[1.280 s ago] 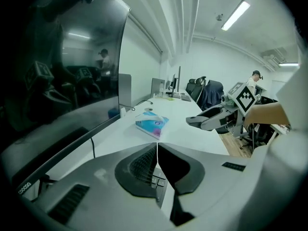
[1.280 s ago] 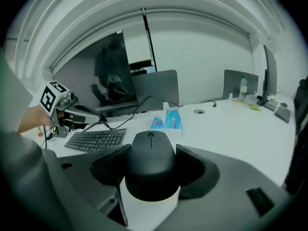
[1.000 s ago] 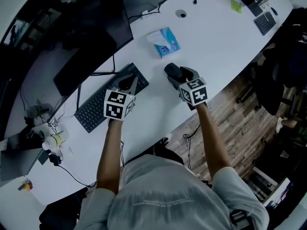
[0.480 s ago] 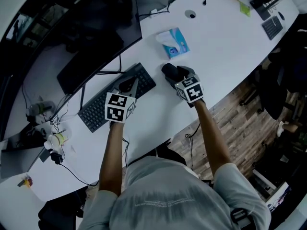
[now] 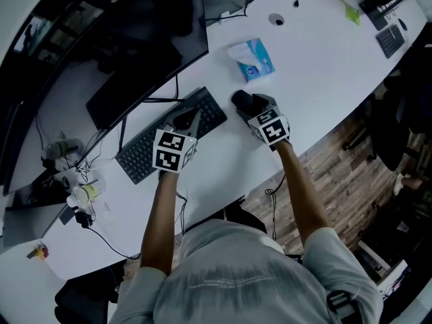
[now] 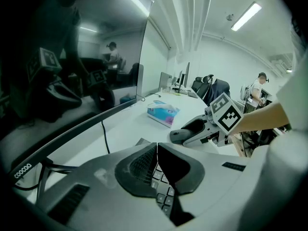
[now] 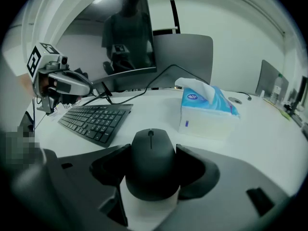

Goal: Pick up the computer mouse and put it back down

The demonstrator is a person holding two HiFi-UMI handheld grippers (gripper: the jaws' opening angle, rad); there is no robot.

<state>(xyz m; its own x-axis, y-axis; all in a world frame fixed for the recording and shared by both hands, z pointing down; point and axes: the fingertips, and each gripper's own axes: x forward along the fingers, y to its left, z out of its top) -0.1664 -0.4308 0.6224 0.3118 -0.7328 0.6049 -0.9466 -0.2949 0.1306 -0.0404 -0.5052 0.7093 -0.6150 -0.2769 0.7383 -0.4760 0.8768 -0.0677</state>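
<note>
Computer mouse [image 7: 150, 165], black, sat clamped between the jaws of the right gripper [image 5: 251, 106], one jaw pressed to each of its flanks, with its scroll wheel pointing away from the person. It was low over the bare white stretch to the right of the keyboard; I could not tell whether it touched the surface.

A long white curved surface [image 5: 317, 59] carried everything. A big dark monitor [image 5: 135, 39] stood along its far edge, with its cables trailing down behind the keyboard. The black keyboard [image 5: 172, 137] lay at an angle in front of the screen. A blue-and-white tissue pack [image 5: 251, 59] lay beyond the mouse, near it but apart, with a tissue sticking up from the top.

The left gripper [image 6: 157, 153] hovered over the right end of the keyboard. Its jaws were shut tight against each other, and nothing was held between them. The two grippers were side by side, near each other but not touching.
</note>
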